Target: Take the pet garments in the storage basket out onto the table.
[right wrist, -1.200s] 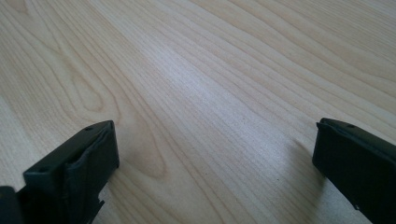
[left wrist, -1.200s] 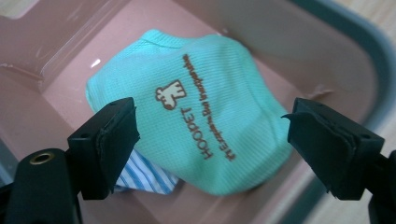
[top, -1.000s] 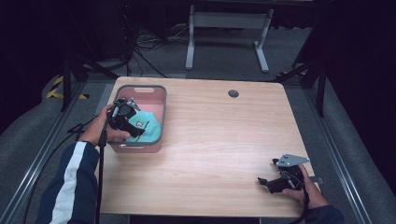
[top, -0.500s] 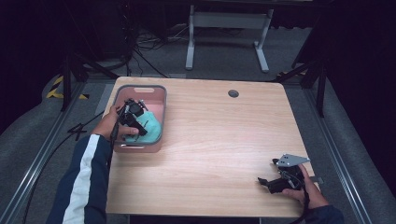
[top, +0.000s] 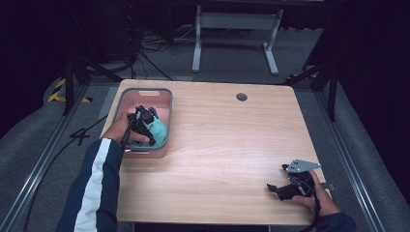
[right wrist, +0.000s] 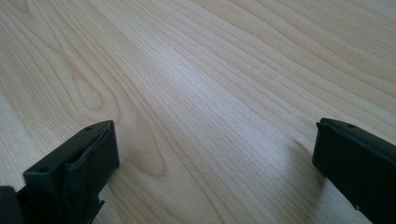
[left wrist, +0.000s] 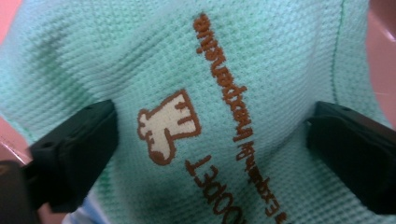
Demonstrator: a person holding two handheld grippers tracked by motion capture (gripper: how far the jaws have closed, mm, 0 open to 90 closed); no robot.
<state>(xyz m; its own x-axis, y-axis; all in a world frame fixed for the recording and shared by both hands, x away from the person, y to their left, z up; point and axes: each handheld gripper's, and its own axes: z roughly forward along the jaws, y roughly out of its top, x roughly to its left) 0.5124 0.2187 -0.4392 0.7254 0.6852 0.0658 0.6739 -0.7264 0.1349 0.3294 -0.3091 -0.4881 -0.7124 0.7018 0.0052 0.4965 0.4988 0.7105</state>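
The high view looks forward and down from above the person's side, taking in the whole table (top: 227, 145), with the pink tub (top: 145, 96) near 10 o'clock and the right tongs (top: 278, 190) near 5 o'clock. The left gripper view rides on the left tongs (left wrist: 210, 140), pointing down into that tub, very close to a mint cloth (left wrist: 261, 42) which the high view shares. The right gripper view skims low over the table's bare wood, also in the high view.
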